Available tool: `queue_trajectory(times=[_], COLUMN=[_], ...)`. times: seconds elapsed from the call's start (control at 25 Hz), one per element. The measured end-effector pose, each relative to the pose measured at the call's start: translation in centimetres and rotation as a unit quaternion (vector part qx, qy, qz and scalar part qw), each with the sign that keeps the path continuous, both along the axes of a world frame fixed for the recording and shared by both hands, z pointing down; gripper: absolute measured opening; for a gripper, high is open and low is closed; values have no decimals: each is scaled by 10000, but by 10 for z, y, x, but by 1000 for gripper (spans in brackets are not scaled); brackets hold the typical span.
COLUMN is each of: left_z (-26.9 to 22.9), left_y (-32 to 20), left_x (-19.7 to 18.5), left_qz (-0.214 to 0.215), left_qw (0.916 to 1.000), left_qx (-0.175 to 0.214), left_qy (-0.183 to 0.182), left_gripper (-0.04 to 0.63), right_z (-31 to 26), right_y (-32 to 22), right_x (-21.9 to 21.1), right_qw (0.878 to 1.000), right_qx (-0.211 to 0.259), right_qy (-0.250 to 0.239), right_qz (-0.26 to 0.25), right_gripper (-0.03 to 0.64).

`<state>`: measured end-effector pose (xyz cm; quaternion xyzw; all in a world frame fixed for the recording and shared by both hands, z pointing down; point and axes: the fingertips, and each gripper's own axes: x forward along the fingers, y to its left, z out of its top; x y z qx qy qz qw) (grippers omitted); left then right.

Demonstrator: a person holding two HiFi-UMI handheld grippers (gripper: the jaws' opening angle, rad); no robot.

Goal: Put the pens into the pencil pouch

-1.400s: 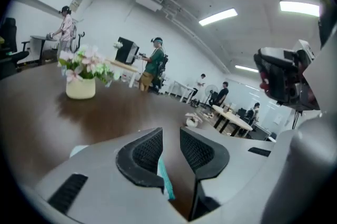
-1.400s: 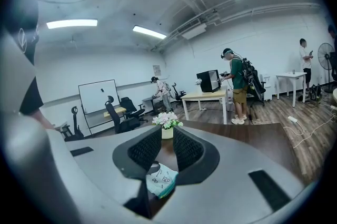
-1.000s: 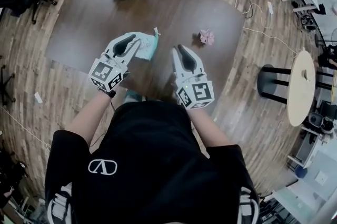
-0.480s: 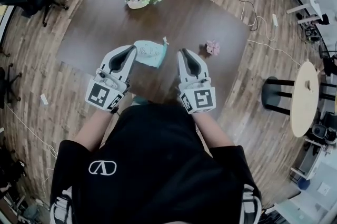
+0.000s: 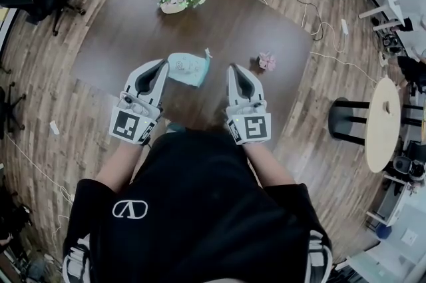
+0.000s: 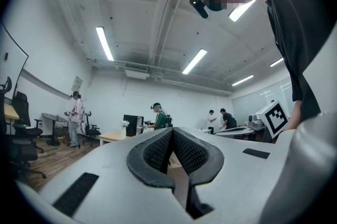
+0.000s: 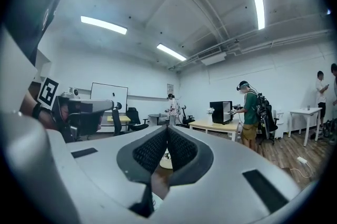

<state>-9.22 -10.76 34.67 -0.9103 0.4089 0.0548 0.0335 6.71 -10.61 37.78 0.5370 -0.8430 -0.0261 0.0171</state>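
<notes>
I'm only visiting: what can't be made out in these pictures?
Pens: none in any view; whether they are inside the pencil pouch the head view, too small, cannot show.
Table, near edge: hidden in the head view by the left tool, the right tool and the person's body.
Pink thing: too small in the head view to name.
</notes>
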Motion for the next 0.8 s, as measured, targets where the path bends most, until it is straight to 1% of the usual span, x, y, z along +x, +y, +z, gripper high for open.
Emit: queue_trajectory(times=[0.12,0.32,0.6,0.8], left_z=[0,3,7,8], left_y=[-3,-4,-7,-10], left_x=[-2,-3,0,0], left_qz=[-100,-118,-52,-37], left_qw=[9999,9999,9999,10000], left_qx=[43,96,77,-38], left_qy=[-5,-74,-127,-39], left_gripper=[3,3,3,3], right_z=[-4,4,4,6], right_y=[-3,-5,-7,-7], right_x=[2,-1,0,1], right_qw=[9999,9996,9994,9994], right_qx=[100,15,26,-21], right_qy=[-4,184,183,167], right_qz=[102,235,281,310], right_gripper=[0,0,0,0])
